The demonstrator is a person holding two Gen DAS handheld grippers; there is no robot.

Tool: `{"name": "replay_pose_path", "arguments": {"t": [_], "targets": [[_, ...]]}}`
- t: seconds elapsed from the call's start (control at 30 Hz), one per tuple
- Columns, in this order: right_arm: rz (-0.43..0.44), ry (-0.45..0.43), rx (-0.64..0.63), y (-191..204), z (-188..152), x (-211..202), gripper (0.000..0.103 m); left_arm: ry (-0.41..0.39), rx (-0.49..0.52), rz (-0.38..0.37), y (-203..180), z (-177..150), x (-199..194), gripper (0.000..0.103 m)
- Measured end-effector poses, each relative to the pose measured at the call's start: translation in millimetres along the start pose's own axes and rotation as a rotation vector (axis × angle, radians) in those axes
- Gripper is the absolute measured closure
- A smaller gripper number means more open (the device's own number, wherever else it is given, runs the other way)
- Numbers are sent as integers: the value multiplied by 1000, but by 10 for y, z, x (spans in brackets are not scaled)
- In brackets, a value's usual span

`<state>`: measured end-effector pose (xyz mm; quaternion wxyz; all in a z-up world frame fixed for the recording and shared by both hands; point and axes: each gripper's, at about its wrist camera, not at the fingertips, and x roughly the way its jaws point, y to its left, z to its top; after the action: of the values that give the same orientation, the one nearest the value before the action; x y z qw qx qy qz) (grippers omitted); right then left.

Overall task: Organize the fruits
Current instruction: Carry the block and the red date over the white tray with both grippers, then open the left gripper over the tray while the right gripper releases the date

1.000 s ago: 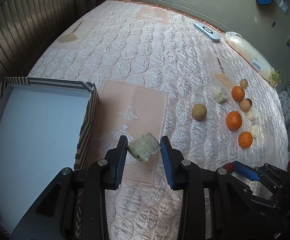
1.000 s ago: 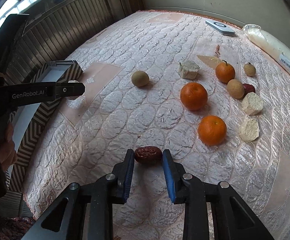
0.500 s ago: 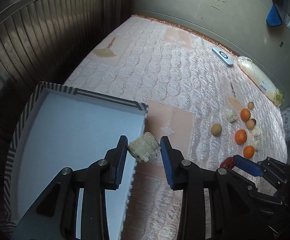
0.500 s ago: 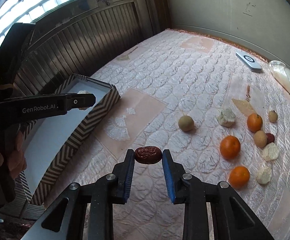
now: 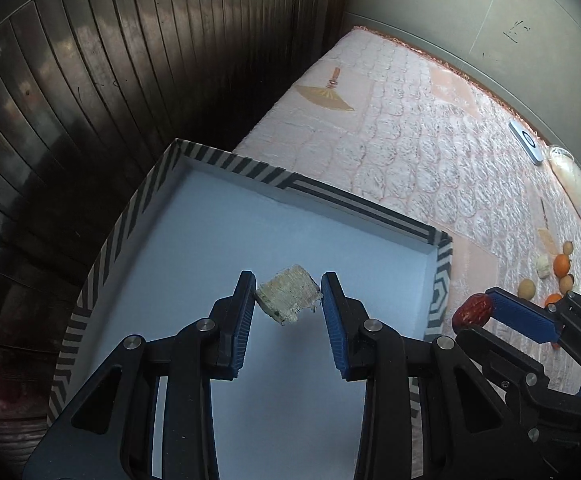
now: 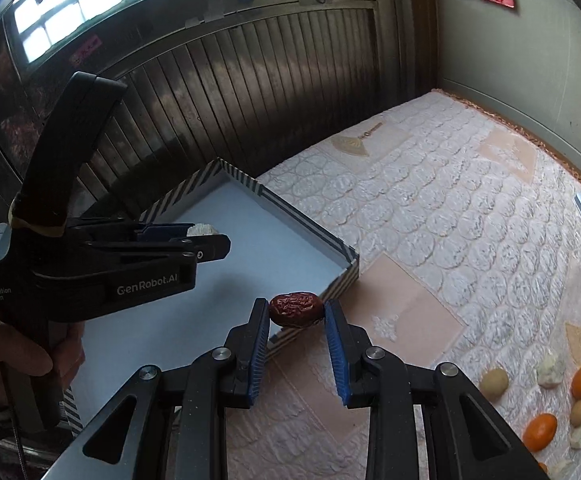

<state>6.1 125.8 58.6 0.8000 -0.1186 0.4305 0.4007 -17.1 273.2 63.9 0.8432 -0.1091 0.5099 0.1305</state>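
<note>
Left hand-held gripper [image 5: 289,294] clamps pale chunk [image 5: 289,293] over striped box [image 5: 130,216]; right hand-held gripper [image 6: 296,314] clamps red date [image 6: 296,309] (loose oranges [image 6: 540,432] at 4 o'clock on bed [image 6: 430,216]).

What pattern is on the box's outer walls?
Black-and-white chevron stripes on the box, with a plain pale interior; the right wrist view shows it best.

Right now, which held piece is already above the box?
The pale chunk in the left gripper; the right gripper's red date hangs at the box corner.
</note>
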Motion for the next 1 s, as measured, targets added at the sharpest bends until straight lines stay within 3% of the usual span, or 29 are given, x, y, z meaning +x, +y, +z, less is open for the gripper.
{"name": "replay_pose_path", "arguments": {"t": [0.5, 0.7, 0.77, 0.83, 1.0], "targets": [[22, 123, -66, 191, 219, 756, 76, 47, -61, 11, 260, 113, 324, 70], [-5, 124, -99, 248, 263, 849, 75, 50, -97, 0, 294, 120, 375, 68], [-12, 125, -117, 259, 249, 837, 69, 48, -101, -16, 311, 109, 373, 64], [4, 117, -113, 275, 248, 815, 61, 40, -114, -36, 345, 99, 365, 44], [13, 108, -76, 230, 223, 694, 61, 15, -101, -9, 333, 76, 267, 43]]}}
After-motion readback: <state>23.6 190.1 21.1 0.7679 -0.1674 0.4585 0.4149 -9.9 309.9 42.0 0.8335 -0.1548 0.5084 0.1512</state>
